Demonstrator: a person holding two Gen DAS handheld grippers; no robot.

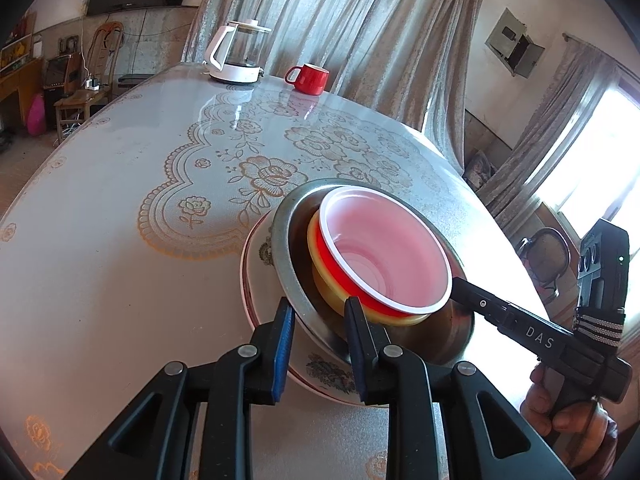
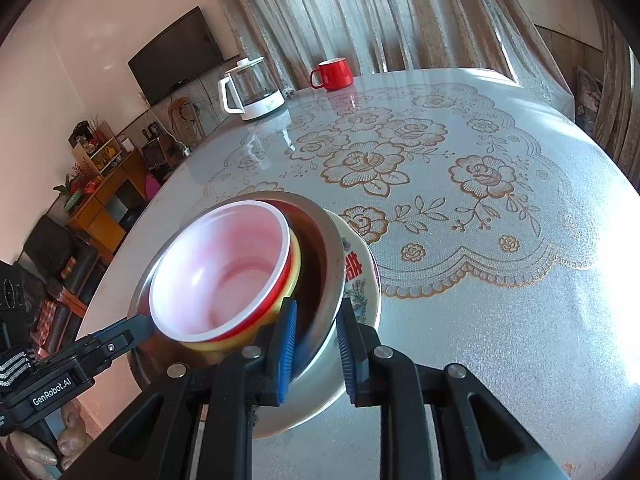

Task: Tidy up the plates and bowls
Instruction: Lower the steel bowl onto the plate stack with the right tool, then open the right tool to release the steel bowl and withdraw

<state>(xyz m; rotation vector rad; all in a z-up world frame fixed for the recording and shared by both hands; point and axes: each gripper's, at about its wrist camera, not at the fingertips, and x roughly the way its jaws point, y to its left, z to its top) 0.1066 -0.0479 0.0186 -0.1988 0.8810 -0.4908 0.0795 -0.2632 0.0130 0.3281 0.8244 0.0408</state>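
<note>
A stack stands near the table's front edge: a red bowl with a white inside (image 1: 384, 256) (image 2: 220, 268) nests in a yellow bowl (image 1: 340, 296) (image 2: 296, 260), inside a steel bowl (image 1: 288, 248) (image 2: 328, 248), on a white flowered plate (image 1: 256, 248) (image 2: 360, 280). My left gripper (image 1: 320, 320) straddles the steel bowl's near rim, its jaws slightly apart around it. My right gripper (image 2: 318, 328) straddles the opposite rim the same way. Each gripper shows in the other's view: the right gripper (image 1: 520, 328) and the left gripper (image 2: 100, 344).
A white kettle (image 1: 236, 52) (image 2: 252, 88) and a red mug (image 1: 308, 78) (image 2: 334, 74) stand at the table's far edge. Grey curtains hang behind. The table (image 1: 120, 200) (image 2: 500, 280) has a lace-patterned cloth under glass.
</note>
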